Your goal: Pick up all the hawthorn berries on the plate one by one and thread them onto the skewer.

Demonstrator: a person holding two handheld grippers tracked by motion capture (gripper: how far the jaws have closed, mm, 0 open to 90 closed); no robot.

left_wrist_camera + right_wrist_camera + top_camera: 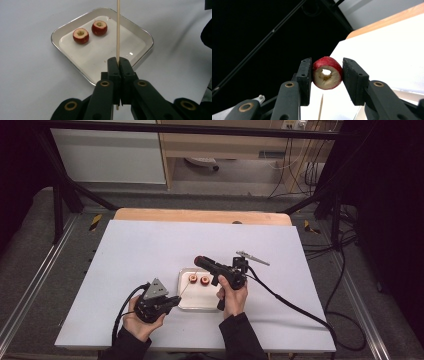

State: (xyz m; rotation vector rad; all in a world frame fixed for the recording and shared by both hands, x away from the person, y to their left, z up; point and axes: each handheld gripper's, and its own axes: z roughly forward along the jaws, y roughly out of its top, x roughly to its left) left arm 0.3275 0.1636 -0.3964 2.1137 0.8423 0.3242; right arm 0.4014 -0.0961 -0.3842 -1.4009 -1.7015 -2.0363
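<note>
High view, from the left: the left claw (172,301) is clamped tight on a thin wooden skewer (118,32) that points over the shallow white square tray (62,28), where two cored red fruit rings (80,35) lie side by side. To the right, the right claw (326,75) is raised above the pale tabletop (140,245), pinching a third cored red ring (327,72). If the hole misses the skewer tip, the skewer could bend or the ring could slip out.

A white worktop (150,250) with a wooden edge (200,215) stands on grey floor (30,265); black frame bars (65,190), a white cabinet (110,155) and cables (345,255) lie around it
</note>
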